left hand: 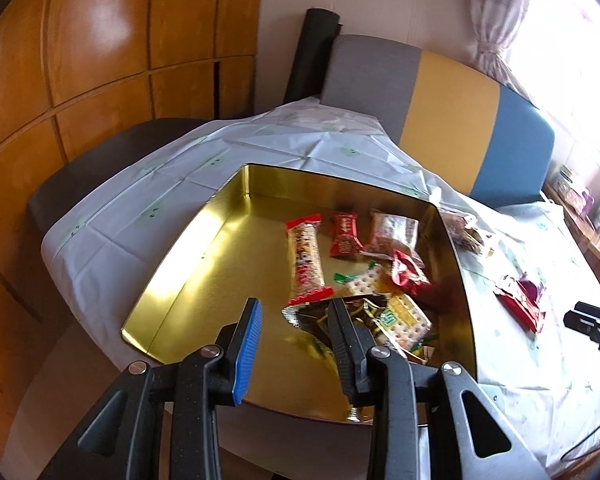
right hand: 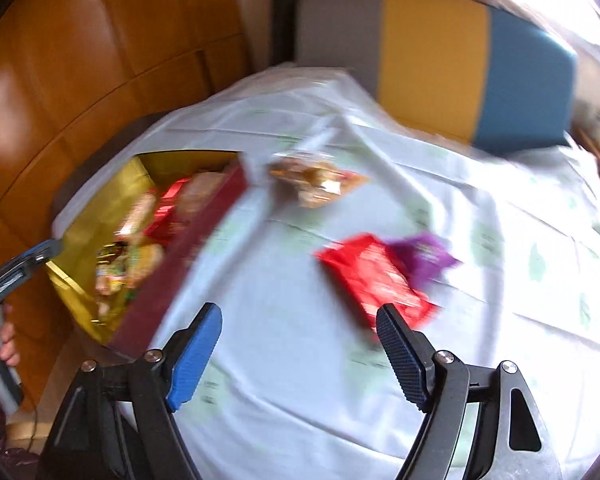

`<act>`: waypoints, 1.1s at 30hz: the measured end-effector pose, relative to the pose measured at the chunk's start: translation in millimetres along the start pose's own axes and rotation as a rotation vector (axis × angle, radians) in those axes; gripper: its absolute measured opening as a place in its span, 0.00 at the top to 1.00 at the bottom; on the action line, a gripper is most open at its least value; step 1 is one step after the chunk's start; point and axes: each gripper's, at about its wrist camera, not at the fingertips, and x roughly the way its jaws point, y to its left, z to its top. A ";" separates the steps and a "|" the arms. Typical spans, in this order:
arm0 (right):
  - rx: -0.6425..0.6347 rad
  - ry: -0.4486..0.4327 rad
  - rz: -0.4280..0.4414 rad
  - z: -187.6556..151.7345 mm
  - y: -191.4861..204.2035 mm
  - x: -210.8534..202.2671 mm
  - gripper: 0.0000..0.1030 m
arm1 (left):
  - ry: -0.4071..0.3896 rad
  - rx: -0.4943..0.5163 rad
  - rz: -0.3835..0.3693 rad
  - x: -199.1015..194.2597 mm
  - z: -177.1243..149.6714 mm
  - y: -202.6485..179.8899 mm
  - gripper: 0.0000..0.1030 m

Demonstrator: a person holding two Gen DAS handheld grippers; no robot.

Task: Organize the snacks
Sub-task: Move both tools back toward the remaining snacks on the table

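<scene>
A gold-lined tin (left hand: 172, 264) sits on the white tablecloth and holds several snacks: a long red-ended bar (left hand: 306, 260), a red packet (left hand: 345, 236) and cracker packs (left hand: 404, 318). My left gripper (left hand: 295, 304) hovers over the tin's near part, open, with only the tin floor between its fingers. In the blurred right wrist view the tin (right hand: 84, 216) lies at the left. My right gripper (right hand: 299, 309) stands open and empty above the cloth, just short of a red packet (right hand: 376, 276) and a purple wrapper (right hand: 422, 256). A clear snack bag (right hand: 316, 182) lies beyond.
A chair with a grey, yellow and blue back (left hand: 448, 112) stands at the table's far side. A wood-panelled wall (left hand: 100, 60) is on the left and a bright curtained window (left hand: 560, 20) on the right. A hand (right hand: 4, 344) holds the left gripper's handle.
</scene>
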 end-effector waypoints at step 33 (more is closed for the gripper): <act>0.378 -0.003 -0.103 -12.4 -144.7 -10.9 0.18 | 0.203 0.225 -0.364 51.6 86.9 -211.1 0.65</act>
